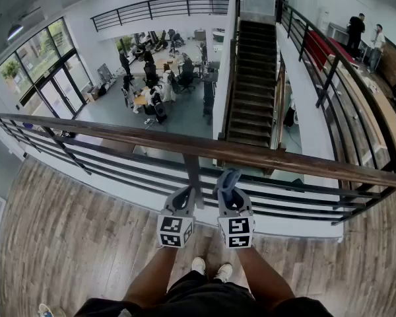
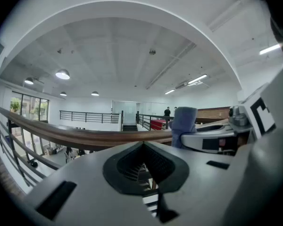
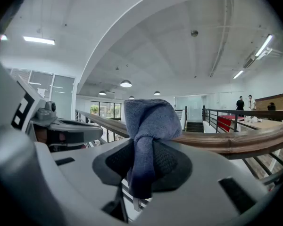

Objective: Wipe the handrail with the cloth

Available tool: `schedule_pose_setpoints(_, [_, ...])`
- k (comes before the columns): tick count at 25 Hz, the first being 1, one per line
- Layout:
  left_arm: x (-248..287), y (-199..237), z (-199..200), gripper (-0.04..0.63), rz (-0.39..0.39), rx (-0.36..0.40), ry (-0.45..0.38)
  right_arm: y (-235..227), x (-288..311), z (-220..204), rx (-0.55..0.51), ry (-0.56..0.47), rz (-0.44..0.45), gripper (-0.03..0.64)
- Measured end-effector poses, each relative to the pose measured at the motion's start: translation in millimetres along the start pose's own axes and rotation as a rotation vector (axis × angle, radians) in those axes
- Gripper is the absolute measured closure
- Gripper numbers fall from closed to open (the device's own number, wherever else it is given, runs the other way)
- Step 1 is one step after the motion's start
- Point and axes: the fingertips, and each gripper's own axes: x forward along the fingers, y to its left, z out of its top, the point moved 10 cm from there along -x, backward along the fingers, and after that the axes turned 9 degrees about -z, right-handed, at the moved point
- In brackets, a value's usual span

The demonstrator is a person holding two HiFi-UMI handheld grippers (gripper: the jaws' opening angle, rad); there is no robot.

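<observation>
At mezzanine handrail (image 1: 264, 156): right gripper (image 1: 228, 191) clamps blue cloth (image 1: 228, 177) close to rail; left gripper (image 1: 182, 197) alongside, near rail post, jaws together, empty.

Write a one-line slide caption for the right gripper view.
Right gripper shut on a bunched blue-grey fabric cloth, near the long brown wooden handrail.

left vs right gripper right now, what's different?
Right gripper is shut on the blue cloth; left gripper is shut on nothing. Cloth bunches over right gripper's tips; left gripper's tips are bare. Both sit side by side, aimed at the wooden handrail.
</observation>
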Motion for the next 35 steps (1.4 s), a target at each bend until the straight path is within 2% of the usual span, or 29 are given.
schedule_pose_setpoints(7, [40, 53, 29, 0.597, -0.007, 0.022, -0.006, 7, 74, 37, -0.007, 0.038, -0.001, 0.512])
schedule_pose_setpoints(14, [75, 104, 55, 0.597, -0.015, -0.001, 0.047, 23, 146, 67, -0.031, 0.092, -0.009, 0.512])
schedule_pose_setpoints(21, [92, 133, 56, 0.597, -0.020, 0.010, 0.062, 28, 196, 68, -0.100, 0.291, -0.047, 0.512])
schedule_pose_setpoints(24, [94, 135, 56, 0.597, -0.037, -0.018, 0.070, 24, 203, 65, -0.116, 0.339, -0.060, 0.512])
schedule_pose_setpoints(29, [101, 129, 48, 0.597, -0.067, -0.073, 0.081, 16, 206, 63, -0.136, 0.357, -0.064, 0.512])
schedule_pose_setpoints(35, [113, 95, 41, 0.597, -0.122, -0.059, 0.101, -20, 192, 57, -0.120, 0.388, -0.076, 0.513])
